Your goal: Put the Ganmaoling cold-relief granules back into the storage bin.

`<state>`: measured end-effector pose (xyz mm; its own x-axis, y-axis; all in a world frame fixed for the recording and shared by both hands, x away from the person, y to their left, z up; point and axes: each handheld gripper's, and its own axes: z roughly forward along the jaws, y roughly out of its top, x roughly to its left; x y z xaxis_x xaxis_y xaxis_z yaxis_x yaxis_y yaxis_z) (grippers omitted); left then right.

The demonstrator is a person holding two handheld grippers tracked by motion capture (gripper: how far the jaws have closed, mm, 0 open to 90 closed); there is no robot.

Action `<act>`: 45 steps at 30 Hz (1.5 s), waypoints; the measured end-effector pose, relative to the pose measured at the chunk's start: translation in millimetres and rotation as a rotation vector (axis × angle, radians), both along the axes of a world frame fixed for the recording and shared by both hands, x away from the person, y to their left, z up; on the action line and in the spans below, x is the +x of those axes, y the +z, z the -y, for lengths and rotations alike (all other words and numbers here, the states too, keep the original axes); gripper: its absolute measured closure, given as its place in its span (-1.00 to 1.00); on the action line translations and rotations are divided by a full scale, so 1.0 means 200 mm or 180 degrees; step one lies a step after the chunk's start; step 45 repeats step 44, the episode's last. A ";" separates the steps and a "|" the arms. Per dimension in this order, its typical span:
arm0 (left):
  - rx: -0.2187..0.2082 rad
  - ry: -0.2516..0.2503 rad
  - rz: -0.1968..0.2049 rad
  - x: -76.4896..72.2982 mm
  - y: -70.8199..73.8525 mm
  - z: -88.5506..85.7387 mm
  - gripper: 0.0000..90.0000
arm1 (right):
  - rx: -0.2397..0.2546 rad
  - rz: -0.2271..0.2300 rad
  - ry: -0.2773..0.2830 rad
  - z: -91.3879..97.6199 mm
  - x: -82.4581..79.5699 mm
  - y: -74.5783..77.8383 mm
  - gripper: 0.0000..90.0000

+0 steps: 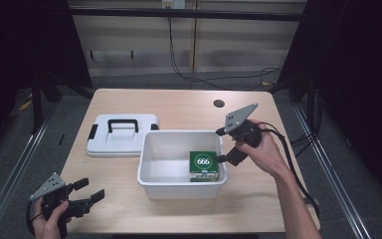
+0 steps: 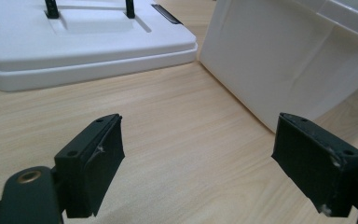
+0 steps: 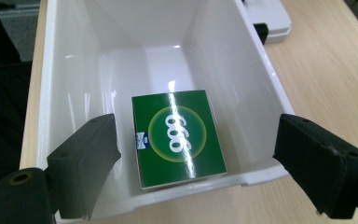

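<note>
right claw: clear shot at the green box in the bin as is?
Probably yes. The right claw hangs open at the right rim of the white bin, whose lid lies off on the table. The green box lies flat against that near wall, nothing on top; the wall may crowd one jaw.

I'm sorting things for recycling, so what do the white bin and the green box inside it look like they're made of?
White bin: likely glossy moulded plastic, with bright glare on its smooth walls. Green box: probably coated cardboard, given its sharp folded edges and shiny printed face.
</note>
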<state>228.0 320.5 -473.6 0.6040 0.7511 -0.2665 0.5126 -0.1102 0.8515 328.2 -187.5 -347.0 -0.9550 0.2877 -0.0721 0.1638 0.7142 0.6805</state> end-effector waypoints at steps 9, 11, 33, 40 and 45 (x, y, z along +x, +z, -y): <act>0.0005 -0.0002 -0.0015 0.00 0.00 0.01 -0.65 | 0.0354 0.0166 -0.0358 0.18 -0.08 -0.03 -0.68; 0.0020 -0.0002 -0.0001 0.00 0.00 0.00 -0.65 | 0.0453 0.0193 -0.0451 0.22 -0.10 -0.04 -0.68; 0.0037 0.0017 -0.0026 0.00 -0.01 0.01 -0.65 | 0.0747 0.0191 -0.1189 0.56 -0.32 -0.27 -0.65; 0.0031 0.0018 -0.0016 0.00 0.00 0.01 -0.65 | 0.0580 0.0085 -0.1305 0.57 -0.35 -0.41 -0.67; 0.0034 0.0021 -0.0010 0.00 0.00 0.01 -0.65 | 0.0513 0.0015 -0.1370 0.59 -0.35 -0.49 -0.66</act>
